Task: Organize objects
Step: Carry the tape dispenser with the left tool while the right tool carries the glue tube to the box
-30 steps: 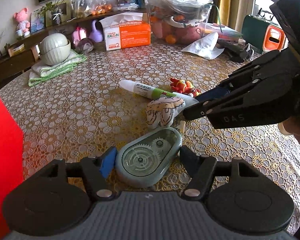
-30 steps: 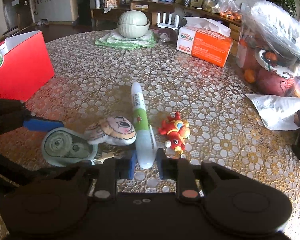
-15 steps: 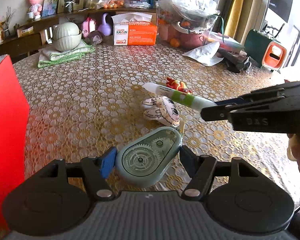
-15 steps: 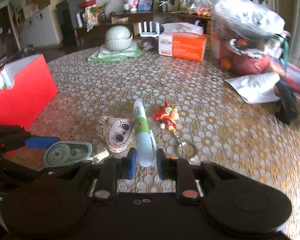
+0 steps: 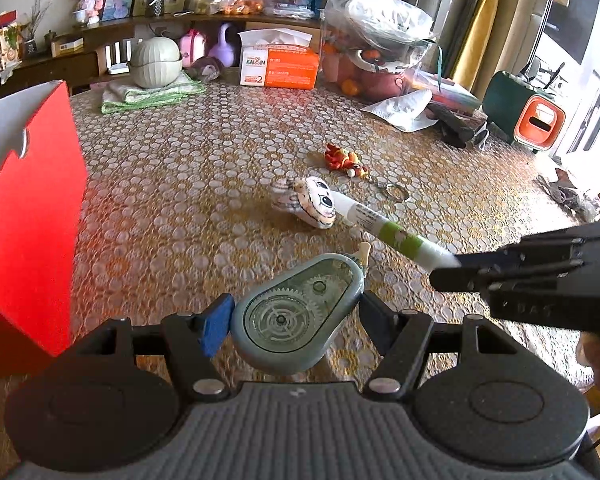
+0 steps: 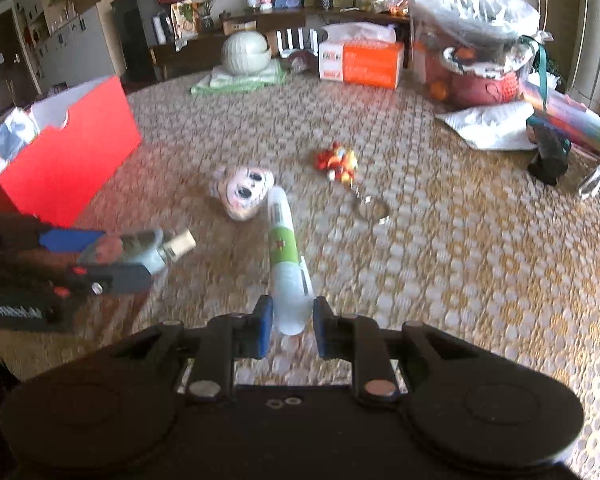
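My left gripper (image 5: 296, 320) is shut on a grey-green correction tape dispenser (image 5: 296, 314), held above the table; the right wrist view shows the dispenser (image 6: 140, 250) at the left. My right gripper (image 6: 288, 322) is shut on a white tube with a green band (image 6: 286, 260), lifted off the cloth; in the left wrist view the tube (image 5: 388, 232) sticks out of the right gripper (image 5: 444, 274). A small plush face (image 5: 310, 202) (image 6: 244, 192) and a red keychain figure (image 5: 346, 162) (image 6: 338, 162) lie on the table. A red box (image 5: 24, 224) (image 6: 64, 152) stands at the left.
At the table's far side stand an orange tissue box (image 5: 278, 66), a green lidded bowl on a folded cloth (image 5: 156, 62), plastic bags of fruit (image 5: 376, 48), a white paper (image 5: 404, 110) and a dark object (image 6: 548, 154). A lace-pattern cloth (image 5: 188, 184) covers the table.
Both grippers have risen and pulled back from the table with their objects. The tube left the surface beside the plush face; the red box has come closer on the left.
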### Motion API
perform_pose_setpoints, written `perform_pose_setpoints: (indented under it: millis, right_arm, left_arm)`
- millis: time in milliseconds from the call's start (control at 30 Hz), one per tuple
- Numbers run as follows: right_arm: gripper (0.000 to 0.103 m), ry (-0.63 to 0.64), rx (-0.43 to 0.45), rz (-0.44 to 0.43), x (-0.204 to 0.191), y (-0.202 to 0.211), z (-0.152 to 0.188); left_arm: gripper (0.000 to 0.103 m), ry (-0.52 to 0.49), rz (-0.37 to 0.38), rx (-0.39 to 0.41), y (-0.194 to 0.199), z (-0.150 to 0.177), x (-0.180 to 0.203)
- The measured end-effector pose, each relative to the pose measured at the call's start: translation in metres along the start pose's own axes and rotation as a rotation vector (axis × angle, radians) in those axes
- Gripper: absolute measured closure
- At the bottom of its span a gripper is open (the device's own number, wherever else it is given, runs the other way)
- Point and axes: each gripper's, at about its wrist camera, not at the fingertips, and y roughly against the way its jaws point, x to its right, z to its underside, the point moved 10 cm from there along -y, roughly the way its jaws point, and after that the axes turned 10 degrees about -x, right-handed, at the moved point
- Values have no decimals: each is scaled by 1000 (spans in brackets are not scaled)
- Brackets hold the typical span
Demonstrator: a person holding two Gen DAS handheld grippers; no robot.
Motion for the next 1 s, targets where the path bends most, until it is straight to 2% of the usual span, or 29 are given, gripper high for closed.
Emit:
perform_pose_setpoints:
  millis: [167,300,533,767,833,1000]
  right_arm:
    - [79,15,-12,16,-3,-6,10]
    - [63,23,4,23,-3,-7,7]
    - [61,41,49,50,-4,-17,-4]
    - [67,49,83,66,-3,-18,-4]
    - [79,46,85,66,-2,-16,-4]
    - [82,35,75,68,-3,-12,-5]
  left_arm:
    - [35,-2,-6,-2,3,5,0]
    - [35,6,-1,-5,4,8,0]
    - [35,4,-14,-15,0,12,1]
    - [35,8,-20,-18,-2,12,1]
    - [35,6,-25,-19,-2,12,1]
    - [35,16,-36,-21,3,13,0]
